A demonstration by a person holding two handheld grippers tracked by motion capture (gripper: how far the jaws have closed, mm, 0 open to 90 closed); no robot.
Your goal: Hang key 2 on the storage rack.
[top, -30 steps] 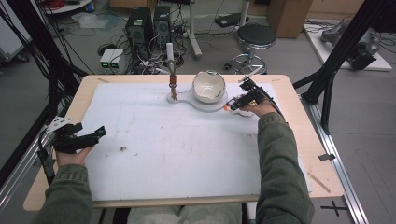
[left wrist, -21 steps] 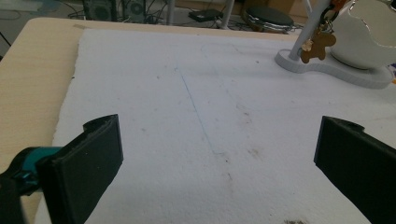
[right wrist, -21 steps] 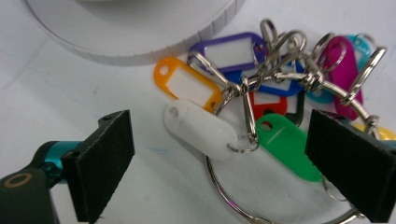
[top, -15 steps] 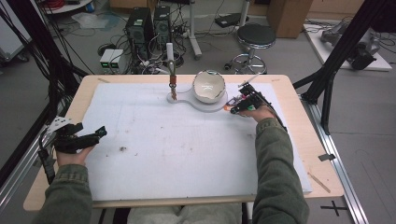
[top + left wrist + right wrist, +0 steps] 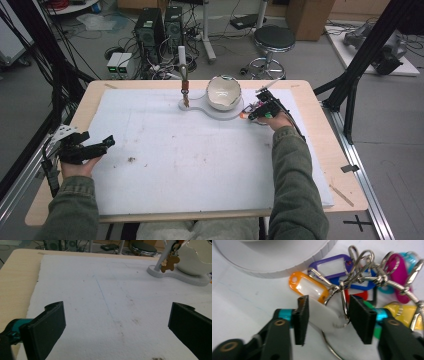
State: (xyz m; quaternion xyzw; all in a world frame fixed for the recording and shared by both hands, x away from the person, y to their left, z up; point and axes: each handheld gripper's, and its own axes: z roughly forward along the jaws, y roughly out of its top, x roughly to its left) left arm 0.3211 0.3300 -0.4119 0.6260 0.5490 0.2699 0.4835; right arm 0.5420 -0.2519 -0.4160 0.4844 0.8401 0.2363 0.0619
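We note the right hand-held gripper (image 5: pixel 325 320) has been closing its jaws since the earlier frame, now half-open around a white plastic key tag (image 5: pixel 322 315) on the bunch of coloured key tags on metal rings (image 5: pixel 359 277); left hand-held gripper (image 5: pixel 117 322) unchanged, wide open, empty.

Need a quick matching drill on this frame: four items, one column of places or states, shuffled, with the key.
Items
1. left gripper
2. right gripper
3. orange plastic key tag
4. brown bear-shaped charm

Places or states
A. hangs on the white stand
B. lies beside the round white base
C. jaws wide open above the bare white mat
D. jaws astride a white tag and a key ring

Pairs: 1-C, 2-D, 3-B, 4-A
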